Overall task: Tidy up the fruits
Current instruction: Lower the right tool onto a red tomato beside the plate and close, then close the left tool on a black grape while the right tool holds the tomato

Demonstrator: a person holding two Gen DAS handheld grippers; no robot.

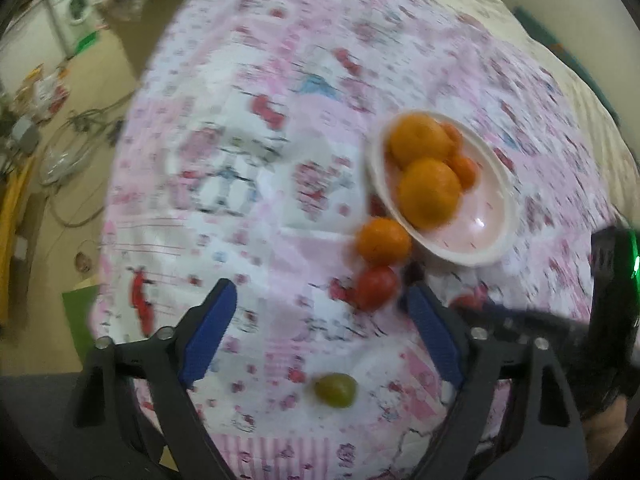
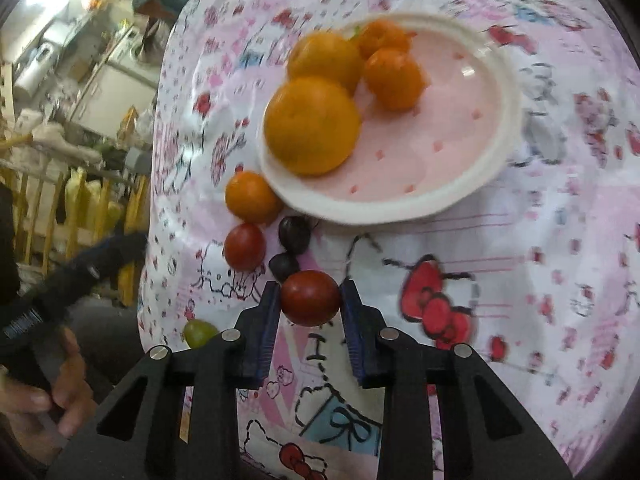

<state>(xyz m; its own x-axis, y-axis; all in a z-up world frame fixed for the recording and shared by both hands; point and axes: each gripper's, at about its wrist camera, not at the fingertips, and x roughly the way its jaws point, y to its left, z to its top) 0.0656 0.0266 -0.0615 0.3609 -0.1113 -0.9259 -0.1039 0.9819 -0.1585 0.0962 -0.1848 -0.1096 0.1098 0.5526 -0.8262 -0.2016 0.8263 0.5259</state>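
Observation:
A white bowl (image 2: pixel 384 208) on the patterned cloth holds two big oranges (image 2: pixel 312 126) and two small ones (image 2: pixel 394 78). Beside its rim lie a small orange (image 2: pixel 252 196), a red tomato (image 2: pixel 245 246) and two dark grapes (image 2: pixel 294 234). My right gripper (image 2: pixel 310 292) is shut on a second red tomato (image 2: pixel 310 300), with both blue pads against its sides. My left gripper (image 1: pixel 320 292) stands open over the cloth, with nothing between its fingers. A green grape (image 1: pixel 335 390) lies below its jaws. The loose tomato (image 1: pixel 376 288) sits just inside its right finger.
The pink cartoon-print cloth (image 1: pixel 248 184) covers a table whose left edge drops to a cluttered floor with cables (image 1: pixel 76 120). A person's hand (image 2: pixel 60 380) holds the left gripper's handle at the lower left of the right wrist view. The right gripper's dark body (image 1: pixel 608 280) shows at the right.

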